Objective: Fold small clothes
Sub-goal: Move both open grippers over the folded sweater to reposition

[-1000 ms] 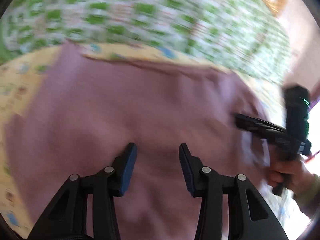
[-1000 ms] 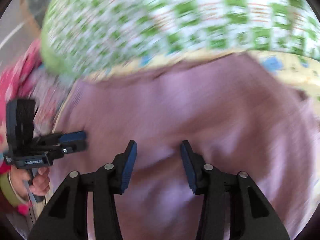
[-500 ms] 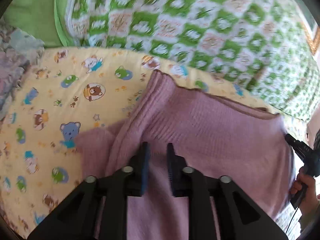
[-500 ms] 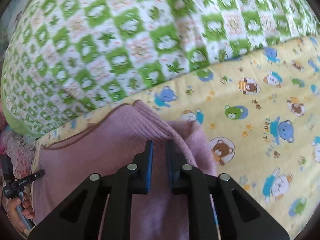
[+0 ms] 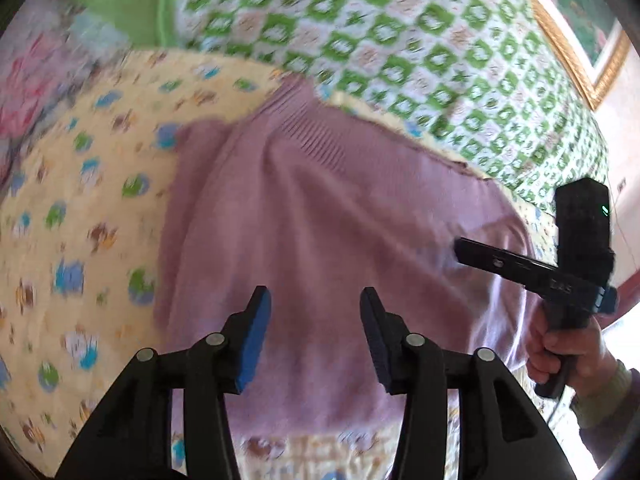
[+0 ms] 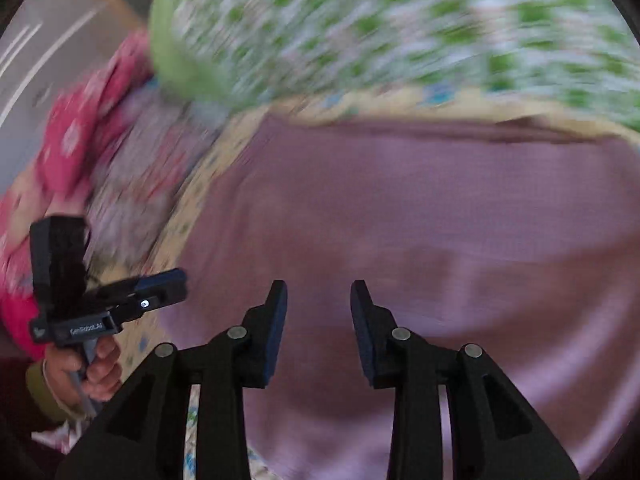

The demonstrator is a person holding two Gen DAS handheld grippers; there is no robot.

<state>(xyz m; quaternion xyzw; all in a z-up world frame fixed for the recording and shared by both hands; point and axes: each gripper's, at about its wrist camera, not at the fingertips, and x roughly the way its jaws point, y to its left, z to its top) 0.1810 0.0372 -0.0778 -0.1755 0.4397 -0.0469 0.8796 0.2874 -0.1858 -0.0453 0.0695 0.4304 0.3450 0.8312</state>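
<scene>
Green checked quilt (image 6: pixel 400 20) motion-blurred

Both your grippers are black plastic: the left gripper (image 5: pixel 314 336) and the right gripper (image 6: pixel 319 328) have blue pads and silver screws at the finger joints. There's a green light on the right one's boxy top, white lettering on the left one's side, and your cuffs look olive

a yellow sheet (image 5: pixel 92 208) printed with small bears and other cartoon animals covers the surface. behind it lies a green-and-white checked quilt (image 5: pixel 400 40) with a plain green edge, and a pink flowered cloth (image 6: pixel 80 128) sits bunched to one side. a gold picture frame (image 5: pixel 580 68) hangs on the wall.
</scene>
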